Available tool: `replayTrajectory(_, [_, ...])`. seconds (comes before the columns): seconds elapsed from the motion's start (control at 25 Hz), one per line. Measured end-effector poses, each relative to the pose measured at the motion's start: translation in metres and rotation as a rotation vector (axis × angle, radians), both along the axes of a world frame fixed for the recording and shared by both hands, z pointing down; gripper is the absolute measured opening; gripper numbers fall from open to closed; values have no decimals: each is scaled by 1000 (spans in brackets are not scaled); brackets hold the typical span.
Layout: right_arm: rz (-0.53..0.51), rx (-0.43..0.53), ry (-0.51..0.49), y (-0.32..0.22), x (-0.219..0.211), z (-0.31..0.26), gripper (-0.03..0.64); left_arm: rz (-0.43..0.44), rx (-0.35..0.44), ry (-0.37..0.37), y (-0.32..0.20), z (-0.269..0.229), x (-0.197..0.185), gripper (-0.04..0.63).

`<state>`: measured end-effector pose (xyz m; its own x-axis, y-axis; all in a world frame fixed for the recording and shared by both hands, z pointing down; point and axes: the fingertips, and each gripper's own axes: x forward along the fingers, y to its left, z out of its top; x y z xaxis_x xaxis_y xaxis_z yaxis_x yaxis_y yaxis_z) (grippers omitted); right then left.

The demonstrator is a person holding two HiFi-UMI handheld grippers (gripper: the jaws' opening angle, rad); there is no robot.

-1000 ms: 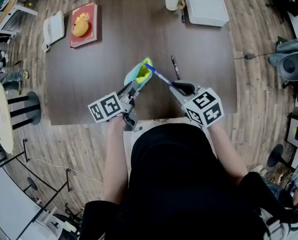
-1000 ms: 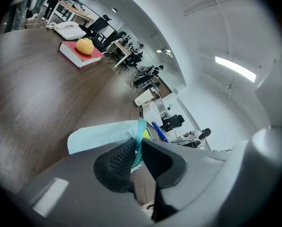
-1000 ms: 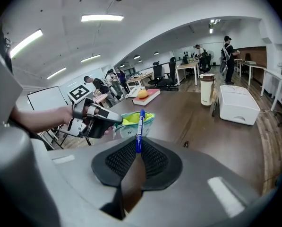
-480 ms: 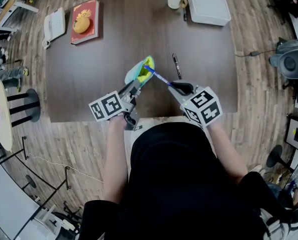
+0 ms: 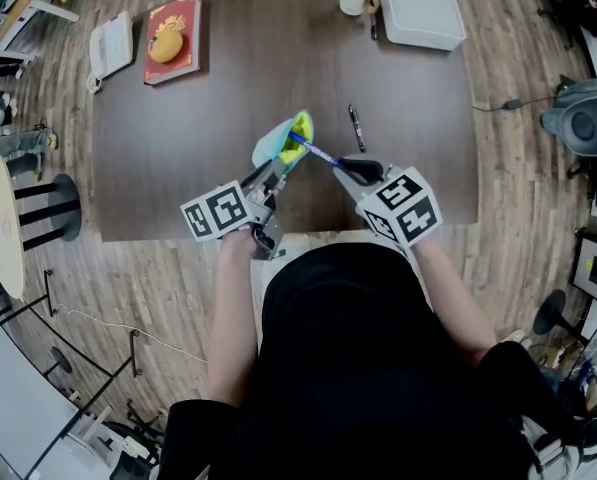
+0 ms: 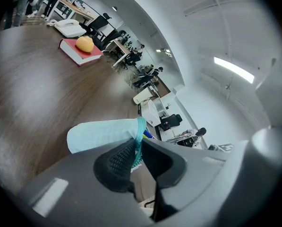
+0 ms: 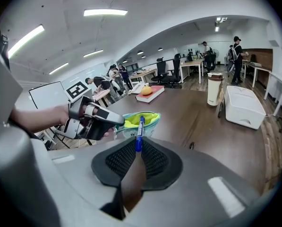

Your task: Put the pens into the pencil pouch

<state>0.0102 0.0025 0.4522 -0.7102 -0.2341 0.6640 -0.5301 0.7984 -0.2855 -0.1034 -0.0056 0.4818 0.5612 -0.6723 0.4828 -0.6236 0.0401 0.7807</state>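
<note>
Right claw (image 7: 138,148) pinches the tail of a slim blue plastic pen (image 7: 140,124), whose tip is aimed at the yellow-lined pale blue fabric pencil pouch (image 5: 278,146). Left claw (image 6: 137,151) is clamped on the pouch's zip edge, holding its mouth up. Best to push the pen in deep along its own line before letting go. A black pen (image 5: 356,128) lies on the dark wooden tabletop (image 5: 178,148) nearby. I cannot tell whether the tip has passed the rim, and the pouch's inside is hidden.

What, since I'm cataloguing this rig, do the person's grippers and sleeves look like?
Both the left gripper and right gripper have grey bodies, black mesh-textured pads and a white cube with black square markers. The person wears a black top; the forearms are uncovered.
</note>
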Motion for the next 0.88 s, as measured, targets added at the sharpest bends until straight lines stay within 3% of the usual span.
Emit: replayTrajectory(0.88, [-6,19,-34,-14,-24,-9,44,-8,-3,6,5,-3,-3,43])
